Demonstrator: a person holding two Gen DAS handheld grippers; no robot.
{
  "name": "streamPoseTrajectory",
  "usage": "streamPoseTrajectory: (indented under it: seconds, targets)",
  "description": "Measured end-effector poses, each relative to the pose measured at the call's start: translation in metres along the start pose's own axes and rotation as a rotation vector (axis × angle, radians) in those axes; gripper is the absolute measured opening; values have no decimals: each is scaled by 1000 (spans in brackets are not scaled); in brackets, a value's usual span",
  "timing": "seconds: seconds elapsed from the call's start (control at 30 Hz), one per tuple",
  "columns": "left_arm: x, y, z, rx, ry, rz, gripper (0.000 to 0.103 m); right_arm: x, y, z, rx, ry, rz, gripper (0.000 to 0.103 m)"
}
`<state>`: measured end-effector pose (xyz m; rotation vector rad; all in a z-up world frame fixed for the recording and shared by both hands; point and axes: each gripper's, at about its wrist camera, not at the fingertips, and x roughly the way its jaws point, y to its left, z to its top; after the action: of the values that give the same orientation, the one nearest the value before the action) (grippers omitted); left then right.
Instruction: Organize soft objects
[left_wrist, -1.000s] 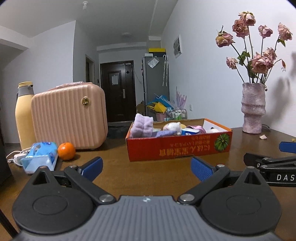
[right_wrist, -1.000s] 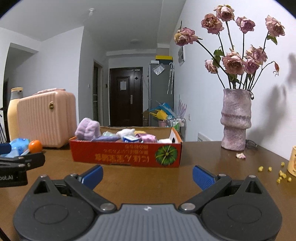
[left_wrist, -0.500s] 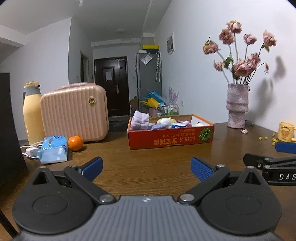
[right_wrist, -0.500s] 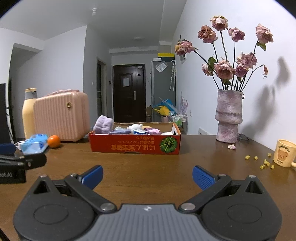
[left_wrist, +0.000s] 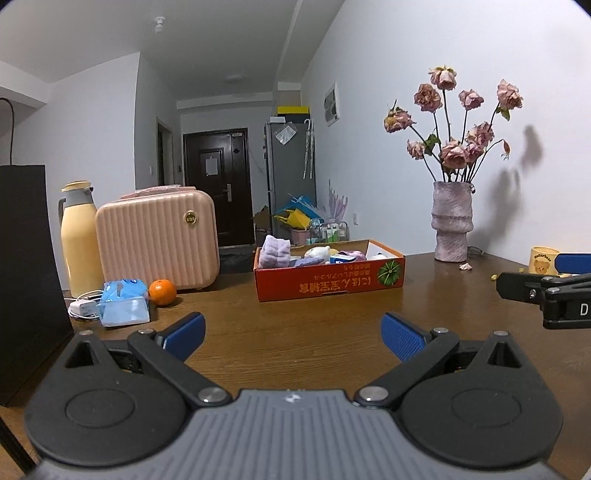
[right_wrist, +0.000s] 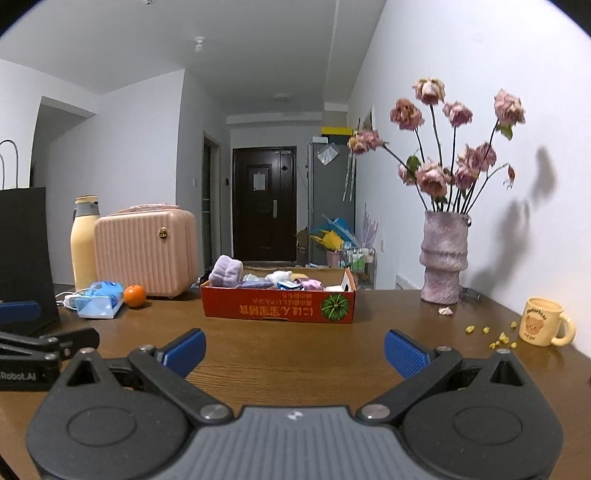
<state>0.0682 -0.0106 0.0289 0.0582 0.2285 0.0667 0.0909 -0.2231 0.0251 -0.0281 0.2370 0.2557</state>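
We've pulled both grippers back from the red cardboard box (left_wrist: 328, 282), which now sits well across the table (right_wrist: 295, 354). Left gripper (left_wrist: 291, 332) and right gripper (right_wrist: 293, 349) gape wide, holding nothing. Soft toys (right_wrist: 225, 271) lie inside; the sorting looks done.

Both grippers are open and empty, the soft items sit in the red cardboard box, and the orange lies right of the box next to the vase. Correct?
Not quite. The orange lies left of the red cardboard box, beside the pink case, as the left wrist view shows; the vase is on the opposite side. Both the left gripper and right gripper are open and empty.
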Motion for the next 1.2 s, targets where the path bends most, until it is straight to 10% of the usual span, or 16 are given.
streamPoseTrajectory:
  seconds: [1.2]
  targets:
    - [-33, -9, -3, 23, -79, 3, 103, -39, 5, 0, -10, -24, -25, 103]
